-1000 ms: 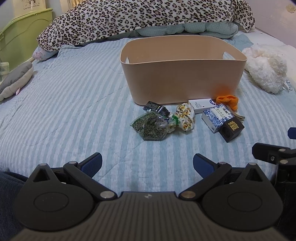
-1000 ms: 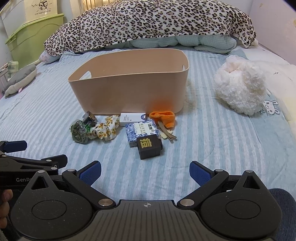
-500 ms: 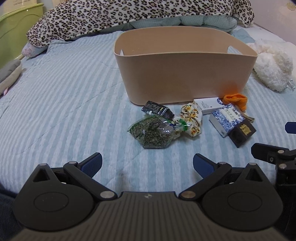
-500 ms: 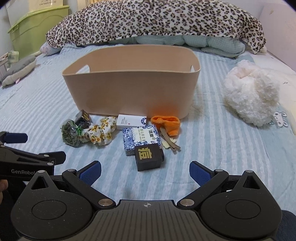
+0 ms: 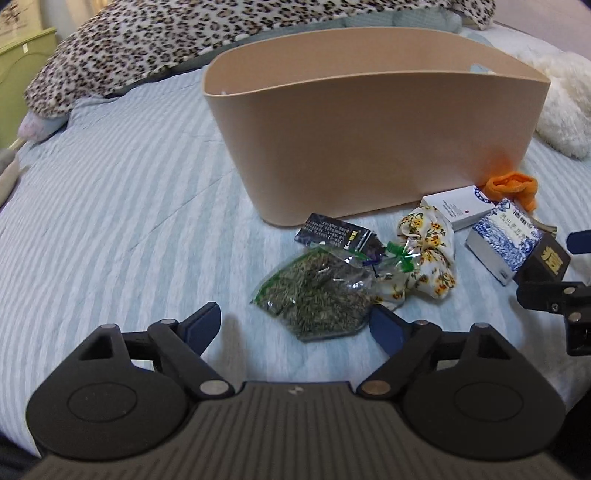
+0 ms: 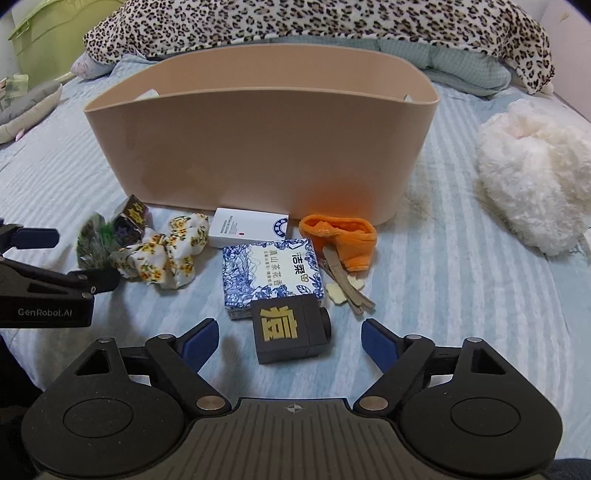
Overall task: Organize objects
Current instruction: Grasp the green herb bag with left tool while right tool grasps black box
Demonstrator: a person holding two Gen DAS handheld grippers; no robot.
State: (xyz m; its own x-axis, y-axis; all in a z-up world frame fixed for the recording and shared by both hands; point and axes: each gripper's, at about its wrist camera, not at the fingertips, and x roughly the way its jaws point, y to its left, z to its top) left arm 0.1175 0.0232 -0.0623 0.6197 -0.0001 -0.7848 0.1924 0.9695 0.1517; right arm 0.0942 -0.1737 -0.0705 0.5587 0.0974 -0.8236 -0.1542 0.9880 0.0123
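A beige plastic bin (image 5: 369,147) (image 6: 266,155) stands on the striped bed. In front of it lie a clear bag of green dried herbs (image 5: 317,295) (image 6: 92,243), a dark packet (image 5: 336,232), a floral scrunchie (image 5: 428,247) (image 6: 166,258), a white box (image 5: 458,206) (image 6: 247,230), a blue-and-white box (image 5: 506,236) (image 6: 271,275), a black box with a gold character (image 6: 290,330) (image 5: 546,260) and an orange cloth (image 6: 340,236) (image 5: 511,184). My left gripper (image 5: 293,325) is open, just before the herb bag. My right gripper (image 6: 290,338) is open, with the black box between its fingers.
A leopard-print duvet (image 6: 314,22) lies behind the bin. A white fluffy toy (image 6: 535,181) sits at the right. A grey plush (image 6: 26,107) and a green storage box (image 6: 48,33) are at the left. Small tan strips (image 6: 343,280) lie beside the orange cloth.
Both grippers have moved forward toward the objects. The left one has closed in on the herb bag, the right one on the black box. Both stay open.
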